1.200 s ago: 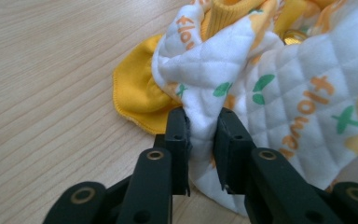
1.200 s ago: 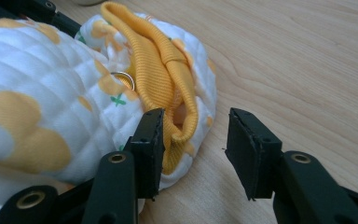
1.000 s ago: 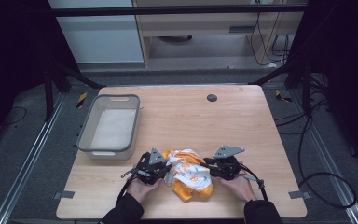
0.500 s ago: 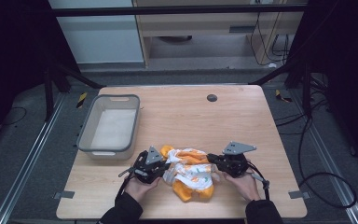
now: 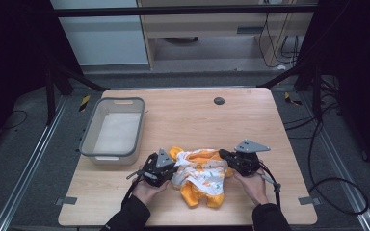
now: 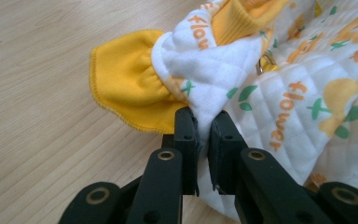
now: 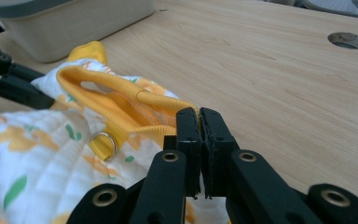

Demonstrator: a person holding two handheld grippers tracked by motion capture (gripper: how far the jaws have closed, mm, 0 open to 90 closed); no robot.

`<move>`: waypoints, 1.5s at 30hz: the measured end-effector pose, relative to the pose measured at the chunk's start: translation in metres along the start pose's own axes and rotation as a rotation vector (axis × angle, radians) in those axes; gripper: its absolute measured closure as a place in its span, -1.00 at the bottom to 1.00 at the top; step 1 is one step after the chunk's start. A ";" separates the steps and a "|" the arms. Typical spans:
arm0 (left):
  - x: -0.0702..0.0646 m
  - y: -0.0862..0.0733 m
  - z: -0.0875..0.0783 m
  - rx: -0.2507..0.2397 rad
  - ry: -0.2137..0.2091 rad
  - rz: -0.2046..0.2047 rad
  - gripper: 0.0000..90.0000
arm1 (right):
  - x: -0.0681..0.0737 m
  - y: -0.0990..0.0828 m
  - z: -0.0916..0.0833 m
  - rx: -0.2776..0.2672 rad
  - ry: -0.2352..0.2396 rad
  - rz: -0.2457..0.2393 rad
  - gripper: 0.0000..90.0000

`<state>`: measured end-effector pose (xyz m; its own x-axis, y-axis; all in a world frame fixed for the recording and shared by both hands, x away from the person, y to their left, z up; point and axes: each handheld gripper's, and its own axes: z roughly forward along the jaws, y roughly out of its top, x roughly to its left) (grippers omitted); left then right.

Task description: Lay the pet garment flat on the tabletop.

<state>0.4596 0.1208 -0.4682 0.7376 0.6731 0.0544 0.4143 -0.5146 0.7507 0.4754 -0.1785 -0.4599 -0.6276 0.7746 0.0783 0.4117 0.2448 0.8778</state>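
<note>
Quilted garment (image 5: 200,175) pinched at both ends by my left gripper (image 6: 204,122) and right gripper (image 7: 199,116), I judge lifting and spreading comes next.

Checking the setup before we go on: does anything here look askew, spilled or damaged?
Nothing stands out. The garment lies crumpled between the left gripper and right gripper, both pinching its edges. The bin sits upright.
</note>
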 end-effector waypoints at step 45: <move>0.003 -0.003 0.009 0.026 0.012 -0.023 0.81 | -0.019 -0.014 0.023 0.110 -0.118 -0.037 0.89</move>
<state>0.4652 0.1191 -0.4758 0.7215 0.6909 0.0455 0.4447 -0.5128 0.7344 0.4969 -0.1836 -0.4844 -0.5647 0.8252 -0.0148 0.4637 0.3321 0.8214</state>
